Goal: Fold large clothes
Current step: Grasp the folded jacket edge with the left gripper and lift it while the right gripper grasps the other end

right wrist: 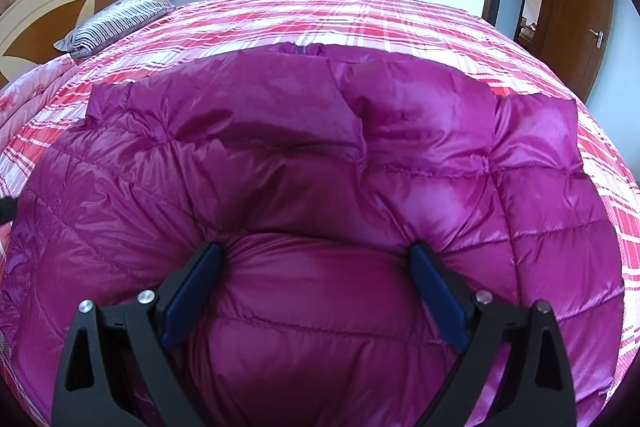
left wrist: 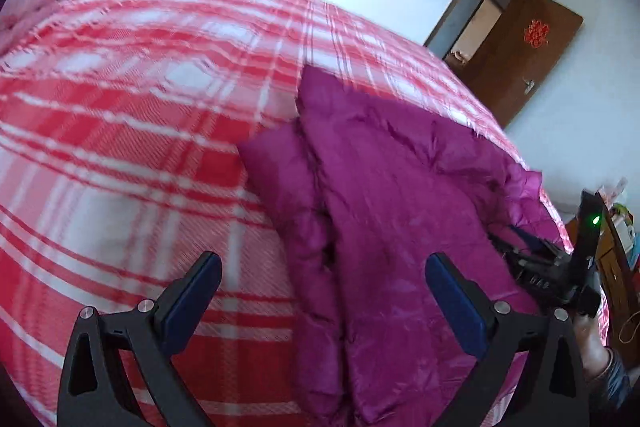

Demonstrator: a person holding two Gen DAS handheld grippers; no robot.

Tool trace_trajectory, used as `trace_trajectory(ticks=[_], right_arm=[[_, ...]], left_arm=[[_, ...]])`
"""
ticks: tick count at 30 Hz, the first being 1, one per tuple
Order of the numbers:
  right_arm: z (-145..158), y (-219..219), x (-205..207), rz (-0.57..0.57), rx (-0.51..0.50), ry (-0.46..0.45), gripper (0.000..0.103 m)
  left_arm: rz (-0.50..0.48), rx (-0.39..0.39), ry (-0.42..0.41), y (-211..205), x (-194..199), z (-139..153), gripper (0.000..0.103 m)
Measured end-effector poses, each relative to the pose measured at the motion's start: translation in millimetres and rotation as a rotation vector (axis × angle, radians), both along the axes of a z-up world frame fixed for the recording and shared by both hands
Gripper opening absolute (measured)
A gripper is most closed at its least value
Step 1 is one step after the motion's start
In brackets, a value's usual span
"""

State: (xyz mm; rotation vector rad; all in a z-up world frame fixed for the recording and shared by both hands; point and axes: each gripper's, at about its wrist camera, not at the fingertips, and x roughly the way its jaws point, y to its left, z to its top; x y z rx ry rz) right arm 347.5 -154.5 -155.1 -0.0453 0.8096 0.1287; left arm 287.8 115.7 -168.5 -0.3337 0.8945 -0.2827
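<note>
A magenta quilted down jacket (right wrist: 312, 163) lies spread on the bed; in the left wrist view (left wrist: 384, 195) it lies folded lengthwise at the right. My left gripper (left wrist: 324, 263) is open and empty, hovering above the jacket's left edge. My right gripper (right wrist: 316, 255) is open, its blue-padded fingers (right wrist: 436, 291) pressed down into the puffy fabric with a bulge of jacket between them. The right gripper also shows in the left wrist view (left wrist: 548, 263) at the far right edge of the jacket.
The bed has a red and white plaid cover (left wrist: 140, 131). A striped pillow (right wrist: 112, 23) and a wooden headboard (right wrist: 44, 11) are at the far left. A brown door (right wrist: 576, 7) stands open at the right. Furniture (left wrist: 620, 247) stands beside the bed.
</note>
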Motion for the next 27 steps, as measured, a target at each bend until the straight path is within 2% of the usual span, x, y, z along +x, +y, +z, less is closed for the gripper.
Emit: trace_trajectory(ticks=[2,3,4,5,6,7,9,12,15,17,20,23,27], right_arm=[[0,-2,0,0.001,0.004,-0.003,0.097],[0,-2,-1,0.002,0.005,-0.004,0.097],[1,-2,-1,0.003,0.008,-0.006,0.097],[1,-3,-1,0.003,0.012,-0.008,0.097],[1,-3,-1,0.003,0.013,-0.008,0.097],[1,-2,-1,0.004,0.010,-0.006,0.097],[3,-3,-2,0.006,0.008,-0.006,0.097],[14,-5,-13,0.019,0.007,0.020,0.096],[32,-6,-43,0.037,0.027,-0.022,0.095],[21,1,-50,0.045,-0.034,0.038,0.095],[4,5,-51,0.054,-0.076,0.028,0.098],[1,4,-48,0.065,-0.050,0.024,0.100],[0,-5,-48,0.094,0.008,0.016,0.102]], left_arm=[[-0.009,0.021,-0.017,-7,-1,-6,0.101],[-0.016,0.021,-0.023,-8,-1,-5,0.097],[-0.032,-0.006,-0.031,-7,-2,-3,0.066],[-0.065,-0.053,-0.018,-7,-1,-4,0.026],[-0.088,-0.110,0.010,-6,1,-7,0.026],[-0.076,-0.131,0.006,-3,-1,-8,0.024],[-0.088,-0.121,-0.014,-3,-4,-4,0.021],[-0.084,-0.186,-0.014,6,-10,-3,0.019],[-0.088,-0.253,-0.028,16,-17,-3,0.017],[-0.095,-0.323,-0.049,18,-22,5,0.017],[-0.132,-0.415,-0.113,7,-33,33,0.017],[-0.197,-0.459,-0.182,-17,-41,71,0.017],[-0.317,-0.429,-0.248,-85,-41,120,0.017]])
